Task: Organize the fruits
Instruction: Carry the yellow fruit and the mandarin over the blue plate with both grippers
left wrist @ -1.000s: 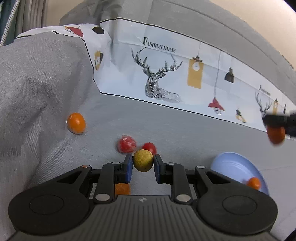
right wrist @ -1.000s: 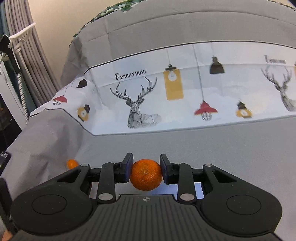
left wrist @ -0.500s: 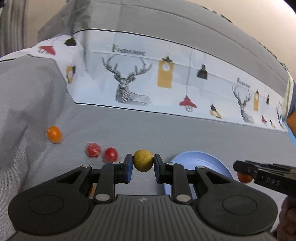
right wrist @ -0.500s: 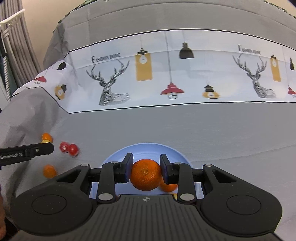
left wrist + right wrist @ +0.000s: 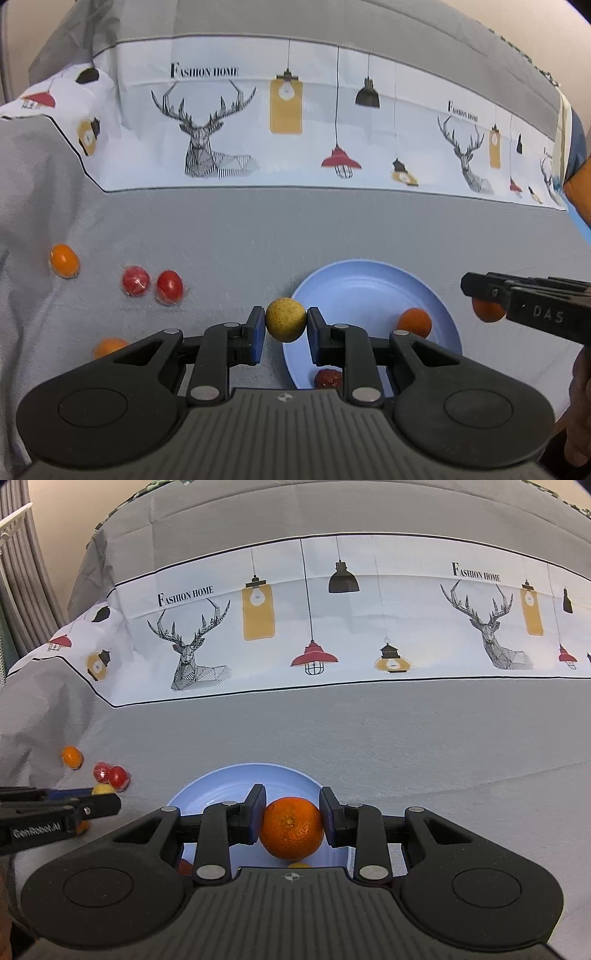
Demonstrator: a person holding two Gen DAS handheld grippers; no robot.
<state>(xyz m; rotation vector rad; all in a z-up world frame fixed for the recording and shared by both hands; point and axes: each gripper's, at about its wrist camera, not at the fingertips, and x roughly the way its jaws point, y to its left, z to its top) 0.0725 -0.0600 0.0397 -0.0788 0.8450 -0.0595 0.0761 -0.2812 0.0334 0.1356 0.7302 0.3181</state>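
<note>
Spread under everything you have the grey bedcover (image 5: 258, 229), with its white printed band (image 5: 332, 635) of deer and lamps running across the far side. On the grey part sits the blue plate (image 5: 354, 280), holding a small orange fruit (image 5: 414, 322) and a dark red fruit (image 5: 328, 377) near its front edge. Your right gripper (image 5: 291, 818) is clamped on the orange (image 5: 291, 829), poised above the plate. Your left gripper (image 5: 285, 326) is closed around the yellow ball-shaped fruit (image 5: 285, 319), held at the plate's left rim. Out on the cover to the left lie two red tomatoes (image 5: 153, 285) side by side, an orange kumquat (image 5: 64, 260) further left, and another small orange piece (image 5: 109, 346) partly hidden behind your left gripper's body.
</note>
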